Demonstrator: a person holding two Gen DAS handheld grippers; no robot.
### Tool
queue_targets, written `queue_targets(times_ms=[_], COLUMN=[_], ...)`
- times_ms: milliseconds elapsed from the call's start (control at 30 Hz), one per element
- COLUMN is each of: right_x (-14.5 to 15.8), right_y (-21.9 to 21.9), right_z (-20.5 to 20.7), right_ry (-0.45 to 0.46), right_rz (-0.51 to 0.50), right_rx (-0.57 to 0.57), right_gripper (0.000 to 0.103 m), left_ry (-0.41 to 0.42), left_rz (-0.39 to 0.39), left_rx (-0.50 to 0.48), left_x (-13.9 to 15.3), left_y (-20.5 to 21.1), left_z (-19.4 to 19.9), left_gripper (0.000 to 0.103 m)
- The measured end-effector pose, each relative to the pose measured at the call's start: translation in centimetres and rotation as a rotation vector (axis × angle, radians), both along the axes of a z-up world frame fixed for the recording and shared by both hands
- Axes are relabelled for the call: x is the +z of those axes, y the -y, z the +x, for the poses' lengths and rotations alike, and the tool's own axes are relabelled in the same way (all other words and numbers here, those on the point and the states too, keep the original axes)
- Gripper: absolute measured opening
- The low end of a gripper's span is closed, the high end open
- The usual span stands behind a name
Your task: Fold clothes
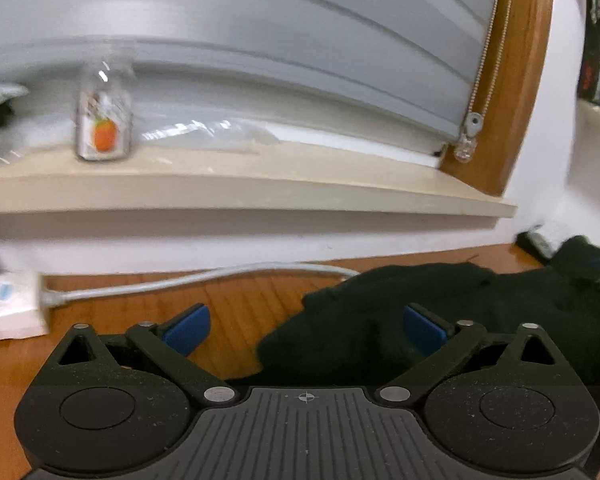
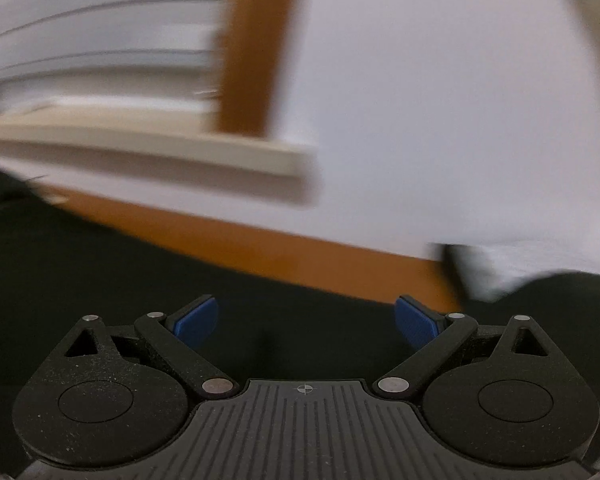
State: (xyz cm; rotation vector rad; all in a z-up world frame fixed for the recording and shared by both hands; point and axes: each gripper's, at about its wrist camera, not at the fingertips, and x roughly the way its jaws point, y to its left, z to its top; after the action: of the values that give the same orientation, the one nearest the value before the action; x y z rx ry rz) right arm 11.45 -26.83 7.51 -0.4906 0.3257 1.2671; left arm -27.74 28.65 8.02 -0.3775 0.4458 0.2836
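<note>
Black fabric, a dark garment (image 1: 440, 320) lies crumpled on the wooden tabletop (image 1: 240, 304), spreading from 6 toward 3 o'clock in the left wrist view, cut off at the right edge, its folds and long axis too dark to read. The left tool (image 1: 306, 330) has its blue pads wide apart with nothing between them, and the right tool (image 2: 306, 322) is likewise spread above the garment in a heavily blurred view. At 10 o'clock a clear bottle (image 1: 104, 120) with an orange picture stands on the windowsill (image 1: 260, 184); its label is unreadable.
</note>
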Motion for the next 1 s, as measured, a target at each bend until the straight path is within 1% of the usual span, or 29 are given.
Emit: queue_targets(times_ms=[67, 100, 133, 167, 233, 300, 367, 400, 433, 467, 533, 667, 700, 733, 767, 800, 900, 967, 1000], right_x=[0.2, 0.4, 0.5, 0.5, 0.4, 0.7, 1.2, 1.2, 1.4, 1.8, 2.6, 4.1, 4.3, 4.4, 4.5, 4.4, 3.8, 3.2, 2.9], right_y=[-1.3, -2.4, -3.2, -3.8, -5.2, -6.5, -8.0, -9.0, -10.2, -11.1, -12.8, -16.8, -17.8, -19.0, -20.2, -21.4, -25.1, -26.7, -27.1], right_z=[-3.1, -4.6, -5.9, -7.1, -9.3, -11.8, -14.2, -15.2, -16.5, -17.5, -20.1, -25.4, -26.6, -27.9, -29.2, -30.3, -33.2, -34.2, -34.3], right_ry=[-0.019, -0.027, -0.034, -0.042, -0.036, -0.025, -0.013, -0.008, -0.002, 0.003, 0.015, 0.031, 0.026, 0.020, 0.015, 0.012, -0.017, -0.036, -0.035], right_rz=[-0.007, -0.009, -0.015, -0.022, -0.034, -0.042, -0.042, -0.043, -0.046, -0.045, -0.039, -0.042, -0.049, -0.060, -0.073, -0.091, -0.193, -0.276, -0.301], right_rx=[0.067, 0.091, 0.119, 0.148, 0.201, 0.259, 0.313, 0.336, 0.365, 0.391, 0.452, 0.614, 0.656, 0.699, 0.743, 0.768, 0.827, 0.863, 0.870], right_gripper=[0.095, 0.095, 0.095, 0.095, 0.095, 0.095, 0.095, 0.095, 0.095, 0.095, 0.095, 0.094, 0.093, 0.091, 0.087, 0.085, 0.084, 0.084, 0.085], left_ry=[0.023, 0.023, 0.033, 0.045, 0.081, 0.103, 0.124, 0.118, 0.106, 0.097, 0.082, 0.034, 0.042, 0.055, 0.067, 0.069, 0.062, 0.064, 0.071], left_rz=[-0.052, -0.064, -0.071, -0.078, -0.107, -0.111, -0.121, -0.114, -0.102, -0.087, -0.087, -0.070, -0.066, -0.066, -0.067, -0.067, -0.067, -0.086, -0.100], left_rx=[-0.052, -0.061, -0.067, -0.073, -0.088, -0.099, -0.091, -0.076, -0.060, -0.047, -0.024, 0.070, 0.066, 0.057, 0.045, 0.038, 0.024, 0.015, 0.009], left_x=[-0.5, -0.7, -0.9, -1.1, -1.2, -0.9, -0.9, -1.0, -1.0, -1.0, -1.2, -1.8, -1.7, -1.6, -1.6, -1.6, -1.9, -2.2, -2.4], left_y=[-1.1, -1.5, -1.9, -2.2, -2.7, -2.9, -3.3, -3.4, -3.3, -3.3, -3.5, -2.8, -2.2, -1.6, -1.0, -0.4, 1.3, 2.0, 2.4], left_z=[0.5, 0.8, 0.9, 0.9, 0.2, -0.5, -1.4, -1.7, -1.9, -2.4, -3.4, -6.5, -7.4, -7.9, -8.7, -9.2, -10.1, -10.8, -11.0], left_gripper=[0.067, 0.035, 0.029, 0.028, 0.028, 0.030, 0.038, 0.050, 0.058, 0.059, 0.060, 0.062, 0.063, 0.067, 0.068, 0.070, 0.069, 0.069, 0.070])
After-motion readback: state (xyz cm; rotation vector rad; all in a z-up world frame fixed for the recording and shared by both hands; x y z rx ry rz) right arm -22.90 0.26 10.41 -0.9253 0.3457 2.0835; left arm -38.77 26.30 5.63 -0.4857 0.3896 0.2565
